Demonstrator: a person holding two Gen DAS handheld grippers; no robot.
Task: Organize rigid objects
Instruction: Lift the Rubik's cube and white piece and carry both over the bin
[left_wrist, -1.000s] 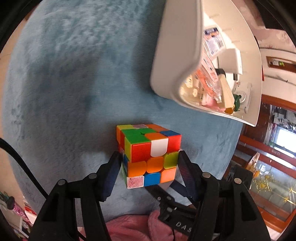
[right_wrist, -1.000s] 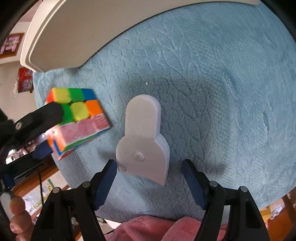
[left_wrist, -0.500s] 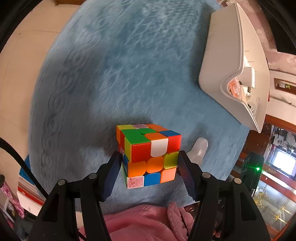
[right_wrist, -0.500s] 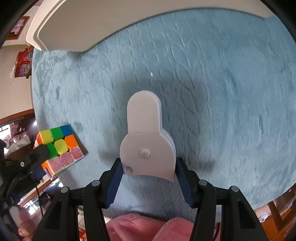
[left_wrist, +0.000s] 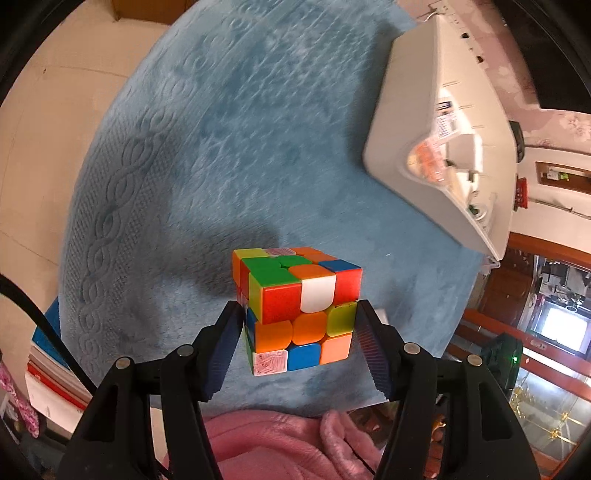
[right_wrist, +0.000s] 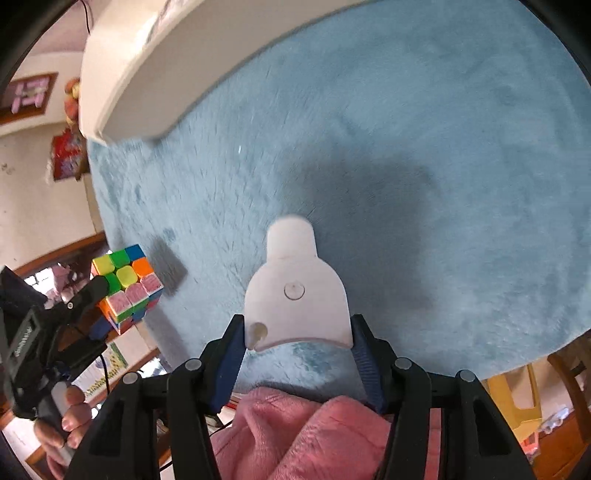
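1 cube (left_wrist: 297, 308) pinched in left gripper (left_wrist: 298, 334), 1 white piece (right_wrist: 295, 295) pinched in right gripper (right_wrist: 298, 334), 1 white bin (left_wrist: 439, 147) on blue mat (left_wrist: 221, 147).

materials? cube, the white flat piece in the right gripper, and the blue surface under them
Cube: looks like hard glossy plastic, stickerless coloured tiles with rounded edges and highlights.
White flat piece: probably matte moulded plastic; uniform off-white, crisp edges, a round moulding mark.
Blue surface: soft plush textile, likely a fleece blanket; fuzzy nap with an embossed braid pattern.
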